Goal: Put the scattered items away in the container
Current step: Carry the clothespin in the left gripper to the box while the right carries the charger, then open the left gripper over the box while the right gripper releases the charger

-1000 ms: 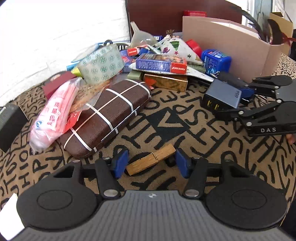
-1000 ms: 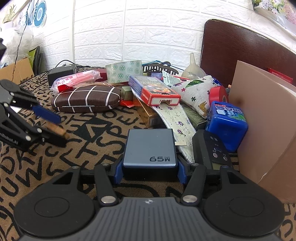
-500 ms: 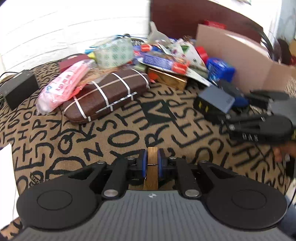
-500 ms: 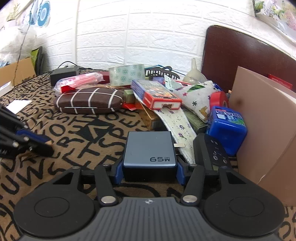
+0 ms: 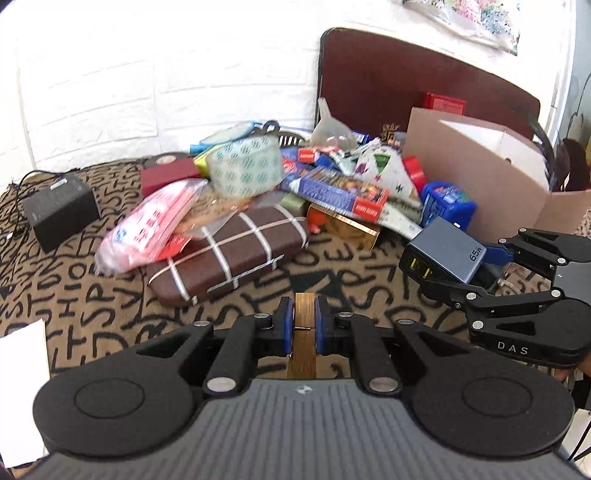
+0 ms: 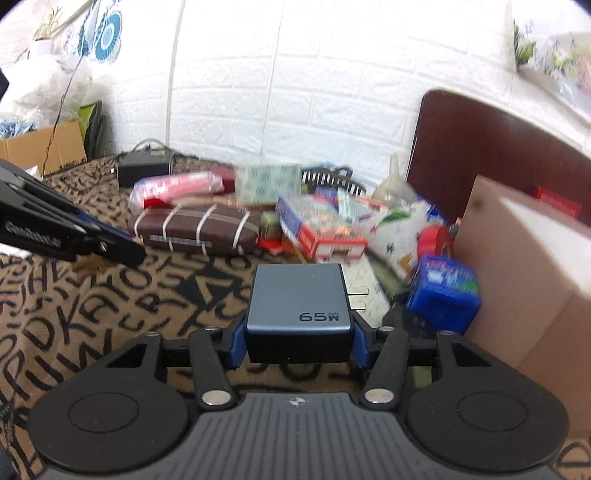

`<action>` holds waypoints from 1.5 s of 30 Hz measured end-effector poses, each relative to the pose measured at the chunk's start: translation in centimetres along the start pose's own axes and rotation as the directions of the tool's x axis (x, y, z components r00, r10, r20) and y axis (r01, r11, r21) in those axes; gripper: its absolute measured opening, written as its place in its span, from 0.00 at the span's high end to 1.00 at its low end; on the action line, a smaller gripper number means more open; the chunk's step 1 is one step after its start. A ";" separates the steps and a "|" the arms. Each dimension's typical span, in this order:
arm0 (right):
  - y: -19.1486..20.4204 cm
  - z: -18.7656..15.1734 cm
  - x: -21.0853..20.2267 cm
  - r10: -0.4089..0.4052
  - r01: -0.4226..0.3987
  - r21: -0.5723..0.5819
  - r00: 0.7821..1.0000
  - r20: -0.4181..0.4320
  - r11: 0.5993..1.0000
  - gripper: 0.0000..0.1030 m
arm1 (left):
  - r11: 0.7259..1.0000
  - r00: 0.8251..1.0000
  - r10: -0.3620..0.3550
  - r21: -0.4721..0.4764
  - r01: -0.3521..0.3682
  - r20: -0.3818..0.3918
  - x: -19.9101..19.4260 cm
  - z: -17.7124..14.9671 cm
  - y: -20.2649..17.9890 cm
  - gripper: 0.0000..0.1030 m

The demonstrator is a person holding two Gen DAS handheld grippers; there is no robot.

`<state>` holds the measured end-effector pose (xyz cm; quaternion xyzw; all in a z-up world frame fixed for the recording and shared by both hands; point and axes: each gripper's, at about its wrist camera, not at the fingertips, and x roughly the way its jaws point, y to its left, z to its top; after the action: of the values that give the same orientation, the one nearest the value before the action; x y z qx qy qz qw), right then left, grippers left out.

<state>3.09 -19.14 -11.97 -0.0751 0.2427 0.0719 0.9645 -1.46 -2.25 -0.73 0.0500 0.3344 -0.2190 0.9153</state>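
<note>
Item: left gripper [image 5: 304, 320], jaws clamped on wooden clothespin [image 5: 303, 345]; right gripper [image 6: 297, 341], jaws clamped on charger [image 6: 298, 301]. Carry level (grips firm) over cardboard box [image 5: 491, 184], release low.

Wooden clothespin [image 5: 305, 325] upright and grey charger [image 6: 298, 300] level, near cardboard box [image 5: 491, 173].

Ahead of the jaws stands a white brick-pattern wall [image 6: 332, 92], brightly lit and washed out toward the left. Against it, ahead and to the right of the jaws, leans a dark brown board with rounded corners [image 5: 388, 77]. Below the jaws spreads a tan cloth printed with black letters [image 5: 92, 295] covering the table, and far left of the jaws a blue-and-white paper decoration [image 6: 105, 35] hangs on the wall.
</note>
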 end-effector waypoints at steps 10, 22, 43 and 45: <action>-3.2 2.9 -3.5 -0.090 0.090 -0.002 0.993 0.072 0.996 0.49 | 0.998 0.997 -0.049 0.035 0.047 0.059 1.5 4.9 -5.4 0.86; -15.0 3.9 -8.0 -0.344 0.336 0.097 0.936 0.081 0.937 0.49 | 0.973 0.980 -0.167 0.179 0.146 0.109 6.3 12.0 -18.3 0.86; -20.0 0.4 -6.9 -0.395 0.391 0.222 0.918 -0.028 0.893 0.50 | 0.964 0.993 -0.085 0.258 0.060 0.088 9.9 8.9 -20.0 0.37; -19.5 0.7 -7.4 -0.395 0.387 0.219 0.919 -0.006 0.896 0.53 | 0.966 0.990 -0.096 0.251 0.066 0.107 8.5 8.6 -19.3 0.40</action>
<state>0.38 -38.89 -5.64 -0.0158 0.2106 -0.1485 0.9661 0.95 -24.80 1.59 0.1366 0.2516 -0.2988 0.9104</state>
